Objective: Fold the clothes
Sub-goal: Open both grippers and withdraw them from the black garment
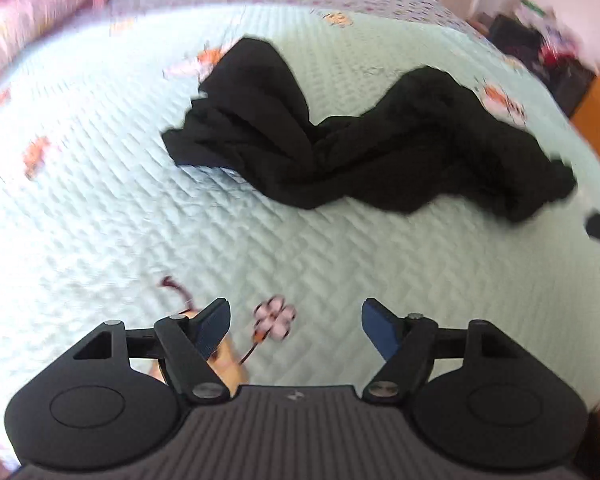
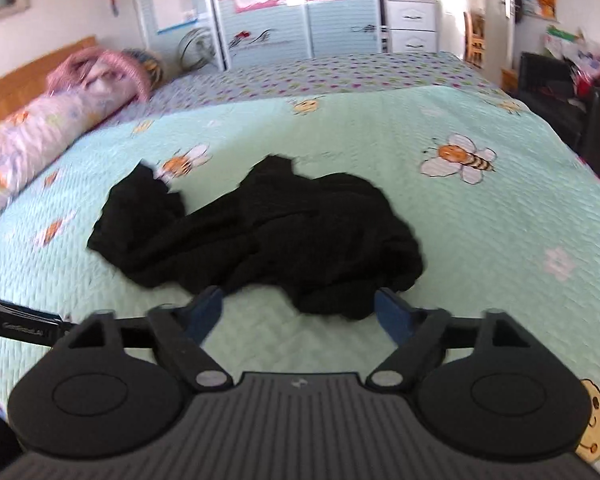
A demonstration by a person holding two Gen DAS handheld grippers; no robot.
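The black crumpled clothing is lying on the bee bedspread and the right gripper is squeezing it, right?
Not quite. The black crumpled clothing does lie on the mint-green quilted bee bedspread, but the right gripper is not squeezing it. The right wrist view shows its jaws wide open, the pads not pressing on the cloth.

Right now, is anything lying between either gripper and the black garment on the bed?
Nothing visible. The black garment lies crumpled on the green quilt. Only bare quilt separates it from the open left gripper. The open right gripper is right at its near edge, nothing held.
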